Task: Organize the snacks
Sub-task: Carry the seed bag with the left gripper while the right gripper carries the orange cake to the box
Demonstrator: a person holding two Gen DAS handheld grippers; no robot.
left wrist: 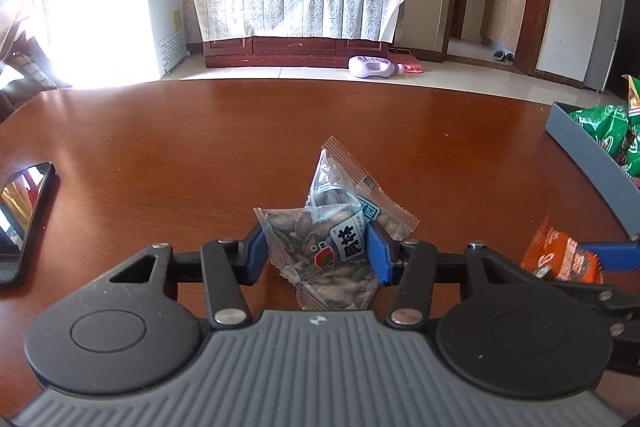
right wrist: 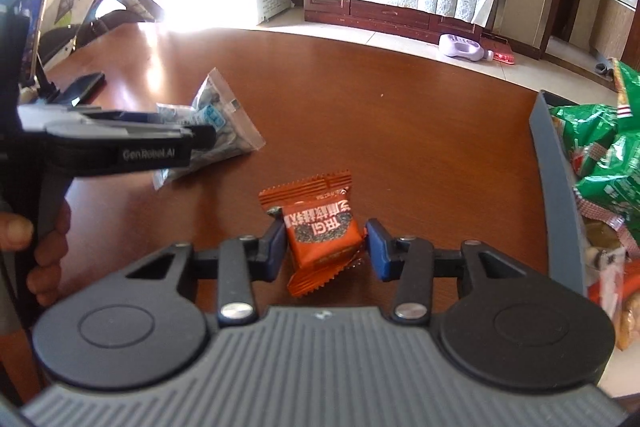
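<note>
A clear packet of sunflower seeds (left wrist: 320,247) sits between the blue pads of the left gripper (left wrist: 318,253), its crimped top sticking up and leaning away over the brown wooden table (left wrist: 200,147). Both pads press against the packet's sides, the jaws drawn in to a middling gap around it. In the right wrist view the same packet (right wrist: 224,131) shows in the nose of the left gripper (right wrist: 200,139), above the tabletop (right wrist: 360,107).

A small orange snack packet (right wrist: 322,233) stands between the pads of the right gripper (right wrist: 326,247). The left pad touches its edge; the right pad stands just beside it, and I cannot tell if it touches. The jaws are fairly narrow around it. From the left wrist view that orange packet (left wrist: 560,257) shows at the right edge.

To the right stands a grey bin (right wrist: 554,187) heaped with green snack bags (right wrist: 596,155). A dark phone (left wrist: 24,219) lies flat at the table's left side. A person's hand (right wrist: 44,247) grips the left tool's handle.
</note>
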